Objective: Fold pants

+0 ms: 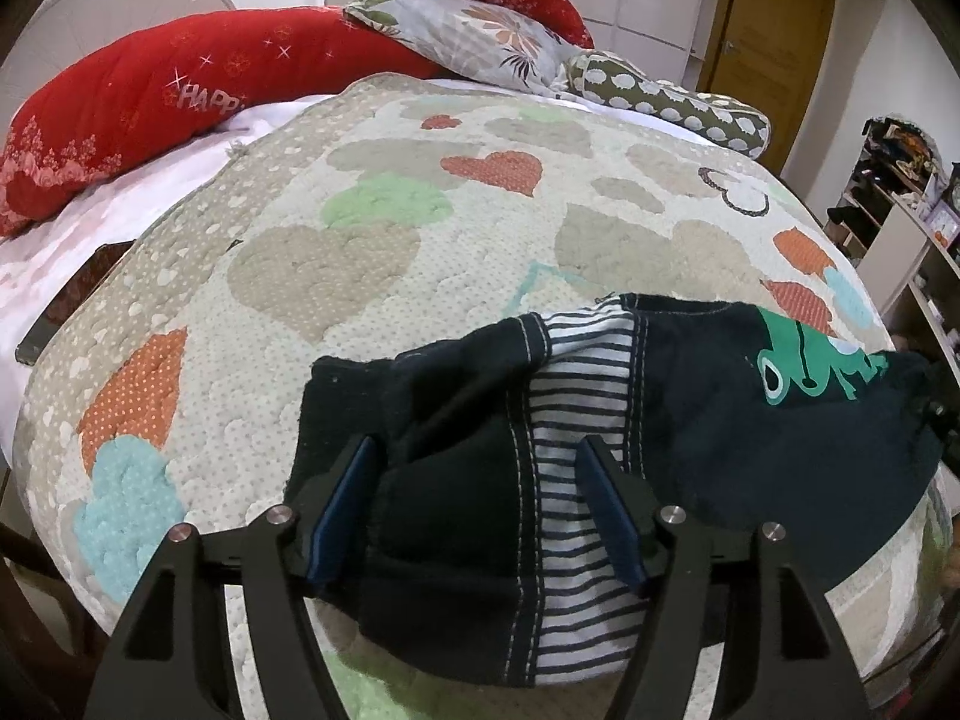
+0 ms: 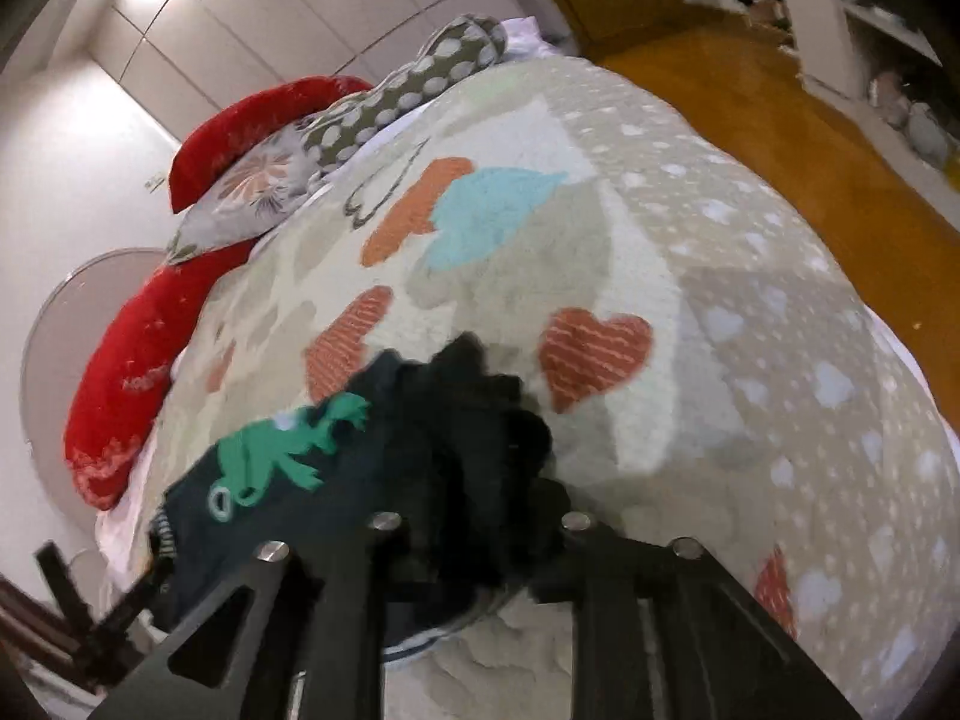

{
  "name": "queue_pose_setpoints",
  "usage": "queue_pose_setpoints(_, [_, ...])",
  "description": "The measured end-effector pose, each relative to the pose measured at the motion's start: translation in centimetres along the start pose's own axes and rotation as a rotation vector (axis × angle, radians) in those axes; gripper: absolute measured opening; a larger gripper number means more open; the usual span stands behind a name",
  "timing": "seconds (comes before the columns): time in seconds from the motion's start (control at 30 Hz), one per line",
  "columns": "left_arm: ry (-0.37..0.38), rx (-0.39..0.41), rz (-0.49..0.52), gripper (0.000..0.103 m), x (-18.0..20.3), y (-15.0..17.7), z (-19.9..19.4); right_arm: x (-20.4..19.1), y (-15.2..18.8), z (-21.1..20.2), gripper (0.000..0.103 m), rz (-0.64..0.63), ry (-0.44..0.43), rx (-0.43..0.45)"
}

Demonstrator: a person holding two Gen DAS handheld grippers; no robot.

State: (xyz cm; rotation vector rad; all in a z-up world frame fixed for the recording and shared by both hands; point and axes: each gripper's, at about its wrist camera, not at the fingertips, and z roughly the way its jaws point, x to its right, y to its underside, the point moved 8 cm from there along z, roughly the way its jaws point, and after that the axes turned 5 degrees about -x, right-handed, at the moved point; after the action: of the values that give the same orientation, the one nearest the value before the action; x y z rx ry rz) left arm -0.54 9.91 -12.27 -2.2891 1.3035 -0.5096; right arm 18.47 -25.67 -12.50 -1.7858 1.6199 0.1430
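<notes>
1. Pants point(image 1: 630, 420), dark with a green frog print, lie at 5 o'clock on your bed's heart quilt point(image 1: 360, 252).
2. Left gripper point(image 1: 480, 504): fingers apart, straddling the cloth.
3. Right gripper point(image 2: 480, 534): fingers blurred, bunched dark cloth between them; grip unclear.

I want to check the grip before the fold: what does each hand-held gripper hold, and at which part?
Left hand-held gripper: open astride the pants, holding nothing. Right hand-held gripper: shut on their bunched dark edge near the frog print.
</notes>
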Motion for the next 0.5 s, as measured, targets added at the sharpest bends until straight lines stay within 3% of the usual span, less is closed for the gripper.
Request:
queue_pose_setpoints(0.13, [-0.009, 0.010, 0.009, 0.069, 0.1, 0.1, 0.2, 1.3, -1.4, -1.6, 0.016, 0.040, 0.024, 0.062])
queue_pose_setpoints(0.2, [-0.025, 0.012, 0.027, 0.069, 0.3, 0.1, 0.3, 3.0, -0.9, -0.8, 0.034, 0.066, 0.073, 0.040])
queue_pose_setpoints(0.27, [-0.021, -0.005, 0.033, 0.069, 0.4, 0.1, 0.1, 3.6, -0.3, -0.8, 0.041, 0.079, 0.057, 0.050])
queue_pose_setpoints(0.37, [0.054, -0.035, -0.017, 0.069, 0.1, -0.3, -1.5, 3.2, -0.2, -2.7, 0.053, 0.095, 0.053, 0.074])
queue_pose_setpoints(0.5, [0.147, 0.011, -0.073, 0.069, -0.1, -1.5, -4.3, 2.8, -0.8, -7.1, 0.053, 0.059, 0.141, 0.206])
